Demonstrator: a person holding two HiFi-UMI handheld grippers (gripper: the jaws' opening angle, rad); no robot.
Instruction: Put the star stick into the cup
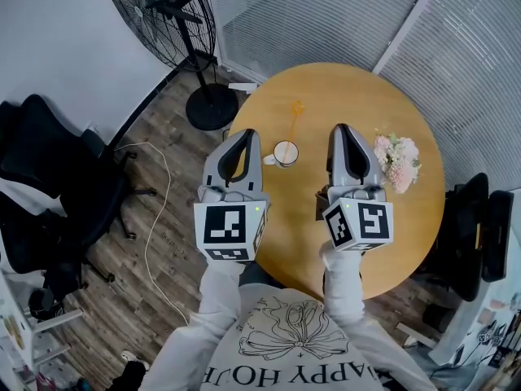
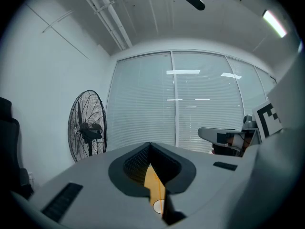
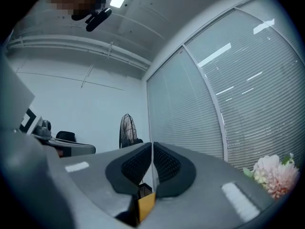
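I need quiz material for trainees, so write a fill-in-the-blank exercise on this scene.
1. The orange star stick lies on the round ____ beyond the cup.
2. The pink flowers lie to the ____ of the right gripper.
3. The left gripper and the right gripper both have their jaws ____.
Missing words: table; right; shut.

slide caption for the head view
Jaws shut, left gripper and right gripper at a round wooden table with white cup, orange star stick, pink flowers

Round table [image 1: 350, 96] bears cup [image 1: 286, 152], star stick [image 1: 296, 116], flowers [image 1: 396, 162].
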